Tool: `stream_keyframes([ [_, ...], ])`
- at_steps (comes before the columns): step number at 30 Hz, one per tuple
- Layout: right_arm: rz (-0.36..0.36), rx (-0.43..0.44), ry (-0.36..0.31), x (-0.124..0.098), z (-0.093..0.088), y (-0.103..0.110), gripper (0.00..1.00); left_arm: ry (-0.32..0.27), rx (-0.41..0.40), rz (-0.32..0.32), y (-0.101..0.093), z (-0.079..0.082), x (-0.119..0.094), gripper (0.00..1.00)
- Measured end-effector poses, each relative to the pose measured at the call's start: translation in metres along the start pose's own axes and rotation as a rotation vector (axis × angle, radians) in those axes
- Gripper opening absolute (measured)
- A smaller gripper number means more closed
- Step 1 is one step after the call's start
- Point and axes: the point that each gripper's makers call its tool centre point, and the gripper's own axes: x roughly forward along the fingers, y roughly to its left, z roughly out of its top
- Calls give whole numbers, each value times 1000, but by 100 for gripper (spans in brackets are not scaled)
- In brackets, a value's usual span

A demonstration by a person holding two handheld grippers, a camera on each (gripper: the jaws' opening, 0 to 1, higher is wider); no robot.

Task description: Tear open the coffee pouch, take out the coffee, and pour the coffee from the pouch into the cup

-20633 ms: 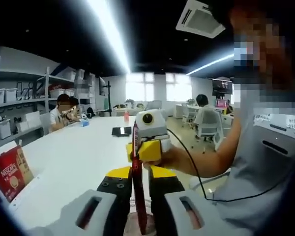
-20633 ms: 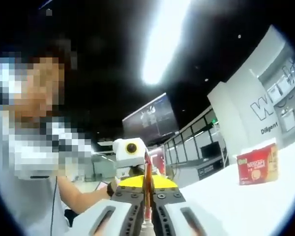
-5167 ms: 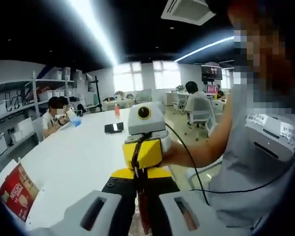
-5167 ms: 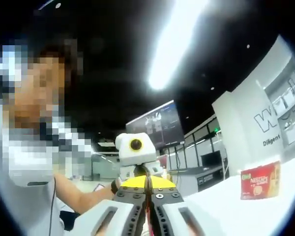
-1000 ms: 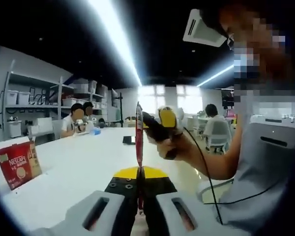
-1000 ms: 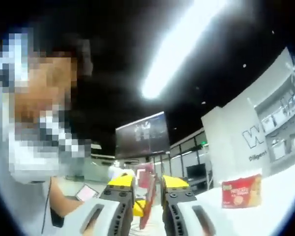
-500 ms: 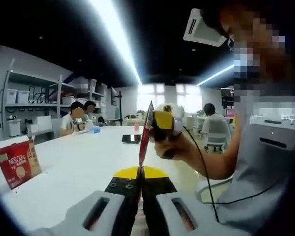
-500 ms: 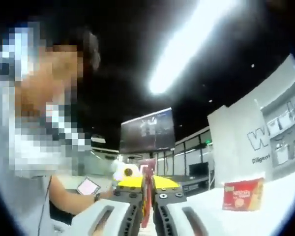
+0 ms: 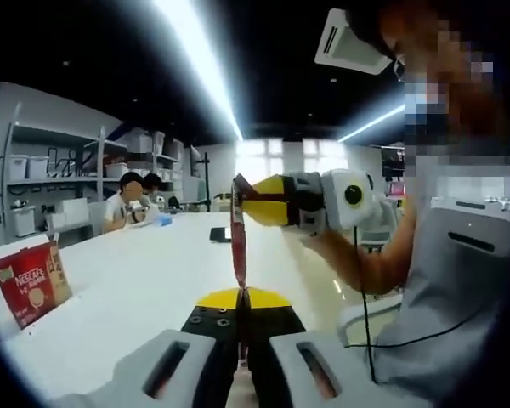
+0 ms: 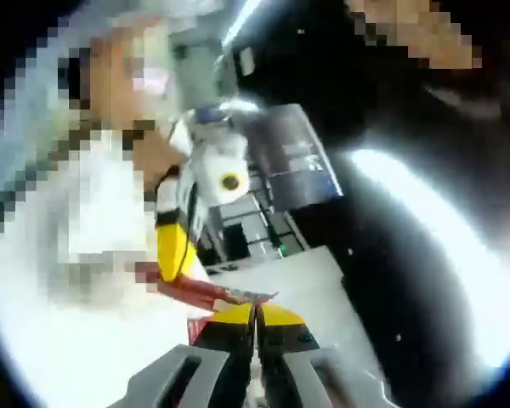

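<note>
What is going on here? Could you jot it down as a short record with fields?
Setting: office with a long white table
Pouch: thin red coffee pouch, held upright above the table
Left gripper: shut on the pouch's lower end
Right gripper: shut on the pouch's top, coming in sideways
Pouch state: cannot tell whether it is torn yet
Box: red coffee box standing on the table
People: two seated at the far end
</note>
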Motion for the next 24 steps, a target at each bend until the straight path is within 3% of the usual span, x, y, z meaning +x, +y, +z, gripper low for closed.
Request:
stream_keyframes([
  [5, 65, -128, 20, 6, 2, 6, 4, 12, 5, 6, 1, -2, 1, 3],
  [7, 64, -135, 2, 7, 5, 4, 12, 2, 1, 9, 3, -1, 0, 3],
  [8, 67, -78, -36, 9, 10, 4, 27, -24, -19, 6, 3, 3, -1, 3],
  [9, 72, -17, -56, 9, 12, 4, 35, -32, -27, 1, 3, 5, -3, 3],
  [10, 80, 84, -66, 8, 10, 3, 38, -41, -32, -3, 4, 7, -5, 3],
  [12, 72, 153, -75, 4, -1, 1, 37, -38, -29, 2, 4, 6, -3, 3],
  [14, 65, 161, -77, 1, -7, 2, 36, -33, -26, -2, 3, 6, -1, 3],
  [20, -1, -139, -129, -11, 4, 0, 34, -32, -67, -23, 2, 4, -3, 3],
  [24, -35, -268, -126, -14, 7, -3, 34, -43, -94, -35, 1, 6, -4, 3],
])
